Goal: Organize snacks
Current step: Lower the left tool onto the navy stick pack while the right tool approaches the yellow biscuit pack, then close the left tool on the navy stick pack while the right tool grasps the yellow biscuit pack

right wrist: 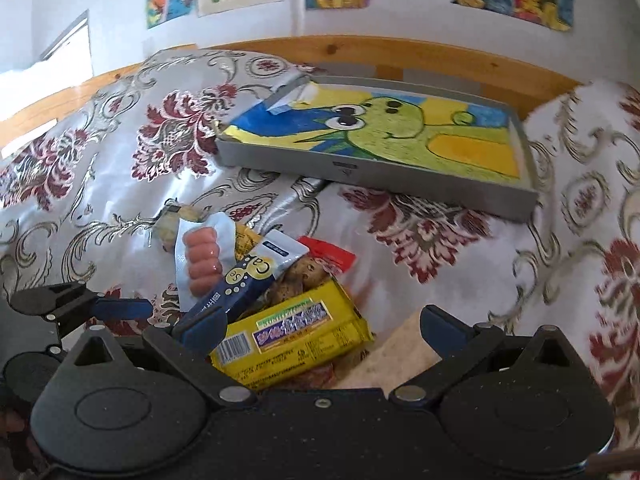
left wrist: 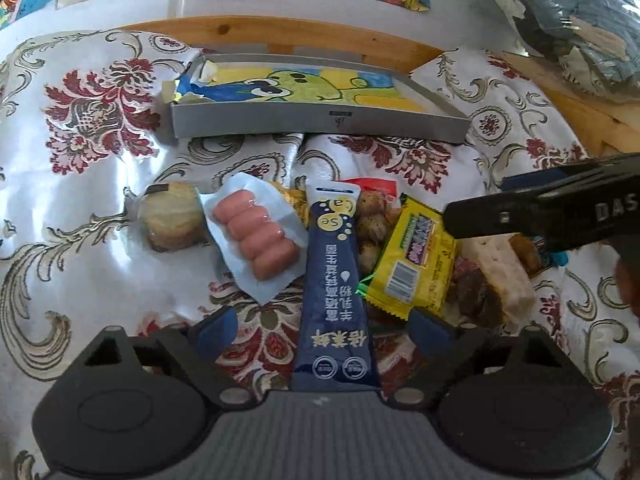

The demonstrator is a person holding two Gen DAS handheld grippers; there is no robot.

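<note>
Hovering over snack heap on floral cloth: left gripper (left wrist: 316,328), fingers wide, straddles navy stick sachet (left wrist: 334,280), not yet clamped; right gripper (right wrist: 320,328), also wide, over yellow packet (right wrist: 292,340). Grey tray (left wrist: 320,120) (likely destination) waits empty beyond pile.

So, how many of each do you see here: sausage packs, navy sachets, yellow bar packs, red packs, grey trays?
Sausage packs: 1
Navy sachets: 1
Yellow bar packs: 1
Red packs: 1, mostly hidden
Grey trays: 1
Total: 5
</note>
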